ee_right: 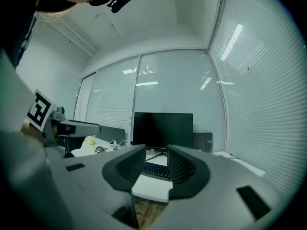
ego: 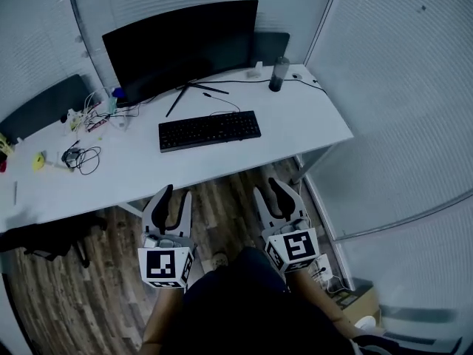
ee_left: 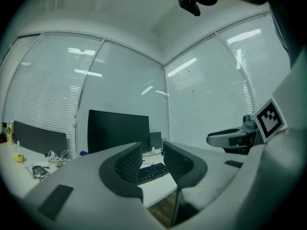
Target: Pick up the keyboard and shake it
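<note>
Floor: a brown wood-plank floor (ego: 229, 198) lies directly under both grippers, on the near side of the desk's front edge.
Left gripper: the left gripper (ego: 177, 192) is held low in front of the person and points at the desk. In the left gripper view its dark ribbed jaws (ee_left: 152, 150) stand partly apart. Nothing is between them, and the desk shows through the gap.
Right gripper: the right gripper (ego: 270, 187) is level with the left one and beside it. Its jaws (ee_right: 157, 152) are likewise partly apart and empty.
Desk: a white rectangular desk top (ego: 310, 128) begins just ahead of both sets of jaw tips, and neither gripper touches it.
Keyboard: a black flat full-width keyboard (ego: 209, 130) lies flat on the desk, past the front edge. It sits ahead of the left gripper, with its right end reaching towards the right gripper's line. It is well apart from both grippers and shows through each jaw gap (ee_left: 152, 170) (ee_right: 156, 169).
Cables: a tangle of thin black cables (ego: 85, 157) lies far out to the left of the left gripper, with a small yellow object (ego: 38, 161) beside it.
Monitor: a wide black curved monitor (ego: 181, 46) stands on thin legs behind the keyboard.
Bottle: a dark cylindrical bottle (ego: 278, 74) stands upright at the desk's rear, beyond the right gripper and to the right of the monitor.
Walls: white slatted blinds (ego: 399, 87) close the corner farthest from the grippers.
</note>
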Motion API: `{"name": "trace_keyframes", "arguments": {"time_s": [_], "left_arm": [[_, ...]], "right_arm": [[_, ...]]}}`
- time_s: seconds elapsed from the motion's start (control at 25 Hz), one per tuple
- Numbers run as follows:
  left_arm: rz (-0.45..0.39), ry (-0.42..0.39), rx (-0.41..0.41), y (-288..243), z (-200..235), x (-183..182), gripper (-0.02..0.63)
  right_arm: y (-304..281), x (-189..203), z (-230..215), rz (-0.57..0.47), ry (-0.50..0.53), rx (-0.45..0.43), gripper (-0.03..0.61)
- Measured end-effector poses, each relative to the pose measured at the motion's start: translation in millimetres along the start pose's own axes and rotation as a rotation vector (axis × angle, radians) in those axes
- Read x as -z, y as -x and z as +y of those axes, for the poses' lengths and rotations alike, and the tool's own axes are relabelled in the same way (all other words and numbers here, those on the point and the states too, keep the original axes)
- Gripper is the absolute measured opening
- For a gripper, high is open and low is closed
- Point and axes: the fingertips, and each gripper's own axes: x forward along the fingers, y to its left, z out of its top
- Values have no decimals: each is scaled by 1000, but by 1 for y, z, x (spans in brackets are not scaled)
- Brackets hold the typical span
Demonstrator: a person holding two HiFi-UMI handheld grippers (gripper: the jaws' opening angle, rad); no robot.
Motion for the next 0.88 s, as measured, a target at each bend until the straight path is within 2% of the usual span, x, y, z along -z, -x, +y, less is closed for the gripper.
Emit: {"name": "trace_keyframes", "arguments": {"time_s": [0.16,0.4,0.64,0.88], "left_arm": [[27,17,13,-24,14,9,130],[40,22,3,-66,38,21,130],[45,7,-22,-141,69,28,130],[119,1,-77,-215,105,49,130]], "right_arm": [[-27,5,-12,31,8,9,127],[-82,10,-32,18,4,12,127],[-159,18,-79,36,18,0,127],[-239,33,-127,87,24,-21,127]]}}
